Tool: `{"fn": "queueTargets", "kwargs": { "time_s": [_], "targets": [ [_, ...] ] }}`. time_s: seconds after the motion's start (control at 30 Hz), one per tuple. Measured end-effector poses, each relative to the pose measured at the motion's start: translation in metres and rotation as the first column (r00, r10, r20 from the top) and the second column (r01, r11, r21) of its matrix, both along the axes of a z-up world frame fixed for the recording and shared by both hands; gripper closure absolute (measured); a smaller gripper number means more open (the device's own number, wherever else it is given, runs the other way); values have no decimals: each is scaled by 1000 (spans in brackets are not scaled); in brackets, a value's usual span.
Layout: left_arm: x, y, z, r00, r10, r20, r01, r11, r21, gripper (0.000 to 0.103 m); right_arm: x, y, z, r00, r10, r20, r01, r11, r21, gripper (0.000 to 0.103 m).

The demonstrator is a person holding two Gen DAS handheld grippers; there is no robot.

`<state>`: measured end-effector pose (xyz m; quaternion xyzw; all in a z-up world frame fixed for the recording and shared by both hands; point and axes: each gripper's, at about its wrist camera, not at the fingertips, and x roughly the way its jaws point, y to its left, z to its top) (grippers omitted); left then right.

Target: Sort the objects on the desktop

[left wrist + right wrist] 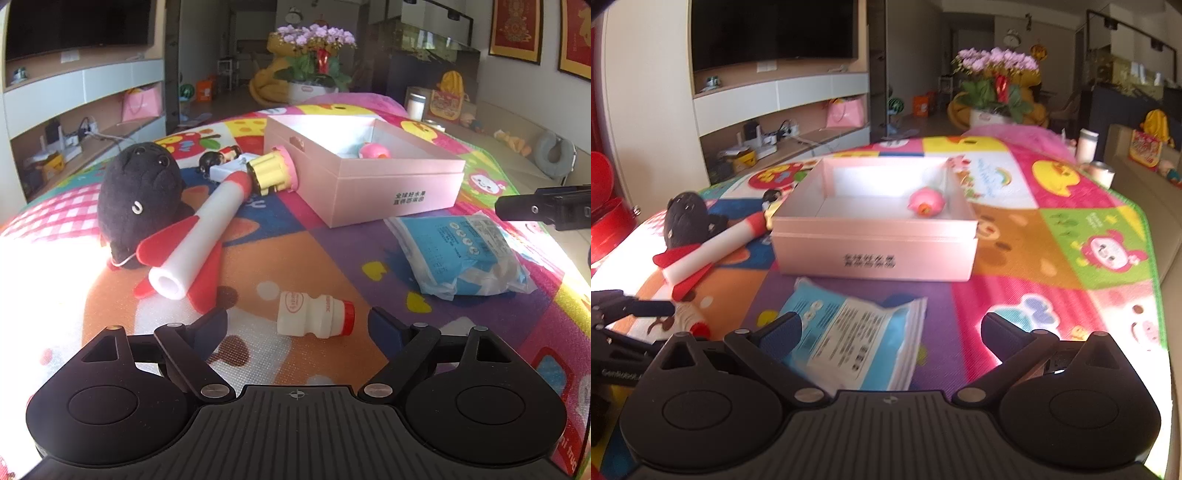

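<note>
A small white drink bottle (314, 314) with a red cap lies on its side on the colourful play mat (314, 251). My left gripper (297, 326) is open around it, and neither pad touches it. A blue and white packet (860, 339) lies flat on the mat in front of the open pink box (875, 254), which holds a pink toy (927, 201). My right gripper (892, 328) hovers open above the packet with nothing gripped. One of its fingers (535, 210) shows at the right edge of the left wrist view.
A black plush (140, 203), a red and white foam rocket (199, 236), a yellow toy (271, 173) and a small figure (218, 157) lie left of the box. A flower pot (314, 62) stands beyond the mat's far end, shelves at the left.
</note>
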<state>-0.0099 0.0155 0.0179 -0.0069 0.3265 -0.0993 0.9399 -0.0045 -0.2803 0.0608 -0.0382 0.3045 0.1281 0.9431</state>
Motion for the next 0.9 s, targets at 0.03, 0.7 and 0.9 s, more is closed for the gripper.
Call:
{"fn": "queueTargets", "kwargs": {
  "time_s": [0.03, 0.7, 0.9],
  "targets": [
    [-2, 4, 6, 1000, -10, 23, 11, 1000, -14, 14, 3, -2, 3, 999, -31, 25, 32, 999, -14, 0],
    [83, 78, 12, 951, 252, 177, -303, 871, 388, 1, 8, -15, -13, 986, -166, 21, 167, 984, -62, 0],
    [69, 74, 14, 979, 131, 157, -173, 942, 289, 1, 10, -10, -19, 991, -137, -5, 137, 990, -32, 0]
  ]
}}
